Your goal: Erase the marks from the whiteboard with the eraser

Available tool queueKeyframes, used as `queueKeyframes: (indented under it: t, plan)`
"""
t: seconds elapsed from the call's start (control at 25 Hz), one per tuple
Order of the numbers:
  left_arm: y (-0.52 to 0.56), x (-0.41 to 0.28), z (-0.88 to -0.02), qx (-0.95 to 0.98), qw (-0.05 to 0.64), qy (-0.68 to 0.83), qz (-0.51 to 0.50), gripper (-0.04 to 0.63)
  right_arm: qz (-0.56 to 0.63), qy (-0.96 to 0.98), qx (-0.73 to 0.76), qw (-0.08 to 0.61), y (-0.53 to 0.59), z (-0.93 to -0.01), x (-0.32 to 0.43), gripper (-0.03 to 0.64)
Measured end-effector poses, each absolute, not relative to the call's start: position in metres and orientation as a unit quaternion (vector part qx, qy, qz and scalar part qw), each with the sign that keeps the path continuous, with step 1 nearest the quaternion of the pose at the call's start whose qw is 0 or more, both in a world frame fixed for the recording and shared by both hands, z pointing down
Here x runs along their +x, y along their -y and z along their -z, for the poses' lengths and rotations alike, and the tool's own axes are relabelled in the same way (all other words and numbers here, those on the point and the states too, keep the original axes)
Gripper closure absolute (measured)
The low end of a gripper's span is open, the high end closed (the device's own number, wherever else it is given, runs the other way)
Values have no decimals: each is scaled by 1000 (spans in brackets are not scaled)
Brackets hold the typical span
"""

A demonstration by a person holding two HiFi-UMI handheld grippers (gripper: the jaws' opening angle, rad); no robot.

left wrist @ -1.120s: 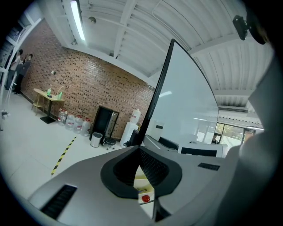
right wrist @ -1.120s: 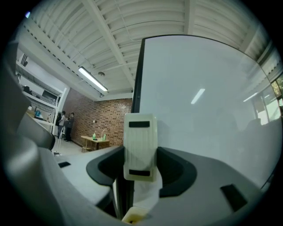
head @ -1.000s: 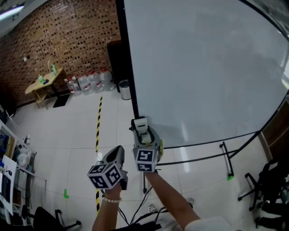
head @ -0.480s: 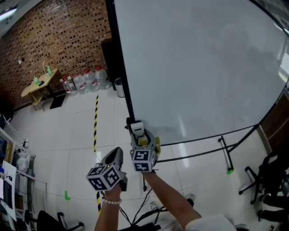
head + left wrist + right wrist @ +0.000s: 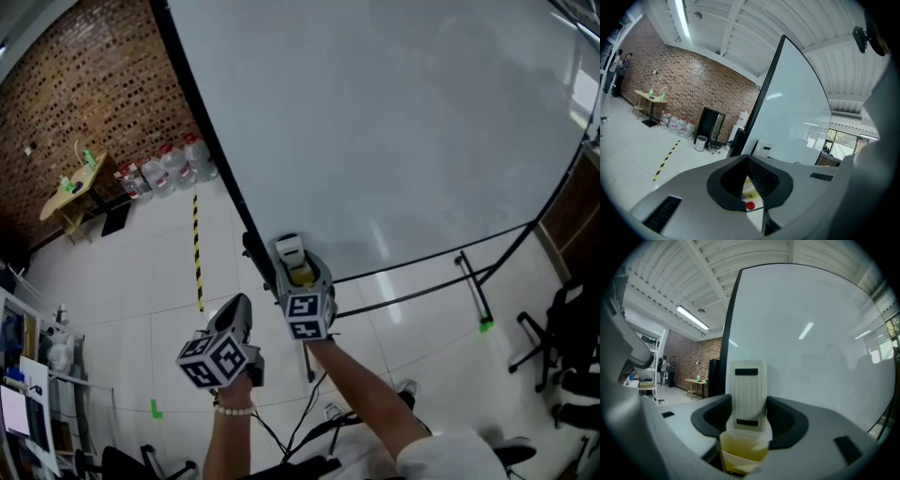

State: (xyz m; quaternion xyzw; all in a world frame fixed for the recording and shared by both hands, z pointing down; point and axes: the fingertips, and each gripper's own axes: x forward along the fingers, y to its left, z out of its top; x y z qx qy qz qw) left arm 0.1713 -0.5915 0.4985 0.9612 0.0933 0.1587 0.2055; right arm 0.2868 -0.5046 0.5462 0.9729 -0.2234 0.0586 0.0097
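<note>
A large whiteboard (image 5: 394,122) fills the upper right of the head view. I see no clear marks on it, only faint smudges towards its upper right. My right gripper (image 5: 292,258) is shut on a cream eraser (image 5: 289,249) with a yellow felt; it stands upright near the board's lower left edge. In the right gripper view the eraser (image 5: 748,399) sits between the black pads with the whiteboard (image 5: 811,333) right behind it. My left gripper (image 5: 239,317) hangs lower left, away from the board, its jaws close together with nothing held. Its own view (image 5: 750,187) looks past the eraser (image 5: 762,149) along the whiteboard (image 5: 792,112).
The board's black stand legs (image 5: 473,291) reach onto the white tiled floor. Yellow-black tape (image 5: 197,253) runs across the floor. A wooden table (image 5: 70,187) and water jugs (image 5: 164,169) stand by the brick wall. Office chairs (image 5: 572,356) are at the right. Cables lie near my feet.
The view has swung, so the board's left edge now lies further left. The right gripper with the eraser stays at the board's lower left edge. The left gripper has barely moved.
</note>
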Motion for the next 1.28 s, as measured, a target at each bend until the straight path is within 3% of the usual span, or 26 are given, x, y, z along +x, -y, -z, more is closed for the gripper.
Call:
queueKeyframes:
  t: [0.72, 1.28]
  plan:
    - [464, 202, -507, 960, 187, -111, -177, 607, -56, 211, 976, 2, 364, -546, 313, 356]
    - [307, 240, -495, 963, 182, -124, -159, 607, -63, 197, 978, 3, 190, -553, 350, 357]
